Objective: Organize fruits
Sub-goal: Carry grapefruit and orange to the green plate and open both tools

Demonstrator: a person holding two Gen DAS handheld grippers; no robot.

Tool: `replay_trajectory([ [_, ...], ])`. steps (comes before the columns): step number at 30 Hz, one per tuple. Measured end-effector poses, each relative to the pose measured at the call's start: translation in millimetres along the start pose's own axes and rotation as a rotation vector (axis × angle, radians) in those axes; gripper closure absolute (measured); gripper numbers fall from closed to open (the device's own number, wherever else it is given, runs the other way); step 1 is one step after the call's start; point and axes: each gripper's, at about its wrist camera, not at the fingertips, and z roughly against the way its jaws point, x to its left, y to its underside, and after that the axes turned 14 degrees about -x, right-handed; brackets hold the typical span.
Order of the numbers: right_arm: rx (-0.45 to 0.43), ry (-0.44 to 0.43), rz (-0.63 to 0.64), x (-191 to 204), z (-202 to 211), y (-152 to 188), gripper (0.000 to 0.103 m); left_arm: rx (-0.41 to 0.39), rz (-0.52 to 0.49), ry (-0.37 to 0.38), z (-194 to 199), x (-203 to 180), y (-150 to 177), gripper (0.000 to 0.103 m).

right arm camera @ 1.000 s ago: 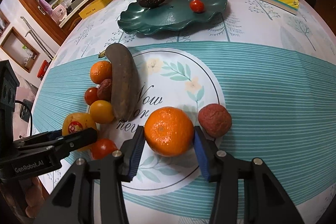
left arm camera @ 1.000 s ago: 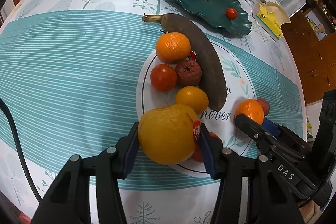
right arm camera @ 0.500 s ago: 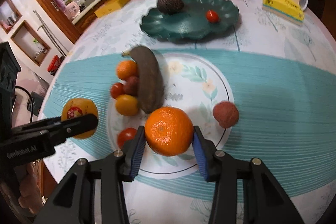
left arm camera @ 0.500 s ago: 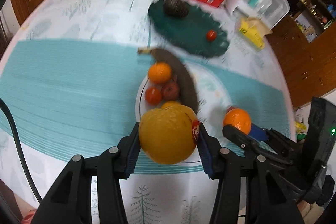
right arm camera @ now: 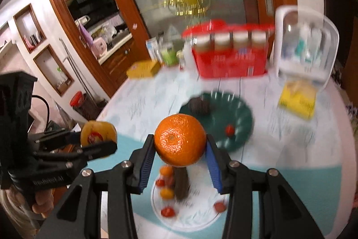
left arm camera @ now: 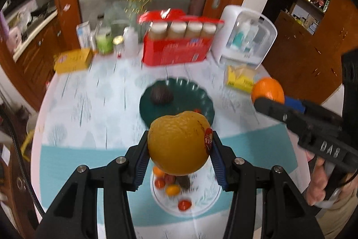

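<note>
Both grippers carry fruit high above the table (left arm camera: 94,100); the left gripper (left arm camera: 179,149) clamps a large yellow-orange citrus with a red sticker (left arm camera: 179,142) between its blue pads, and the right gripper (right arm camera: 180,146) squeezes a bright orange (right arm camera: 180,140); beyond them lies the dark green scalloped plate (right arm camera: 241,118) with an avocado (right arm camera: 199,105) and a cherry tomato (right arm camera: 229,129); below, small fruits (right arm camera: 166,193) and a browned banana (right arm camera: 181,183) sit on the round printed mat (right arm camera: 201,216).

yellow fruit (left arm camera: 179,145): dimpled, glossy sticker | orange (right arm camera: 180,140): pitted, shiny | claw pads (right arm camera: 146,164): ribbed blue
</note>
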Motion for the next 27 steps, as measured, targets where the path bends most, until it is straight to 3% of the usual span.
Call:
replay_trajectory([
  [5,-0.031,0.037,-0.004,-16.4,-27.0,-56.8,0.059,-0.026,-0.048,-0.024,-32.8,-9.4,-43.2,0.054],
  [9,-0.007,0.054,-0.076,-43.7,-74.3,-65.8,0.059,-0.007,-0.044,-0.045,-86.8,-1.6,-47.4,0.054],
  [20,0.218,0.125,-0.117,-90.5,-218.4,21.9,0.059,0.208,0.034,-0.048,-245.5,30.8,28.4,0.054],
  [27,0.317,0.17,-0.138,-113.4,-272.0,68.9,0.059,0.277,0.055,-0.047,-296.9,38.4,63.4,0.054],
])
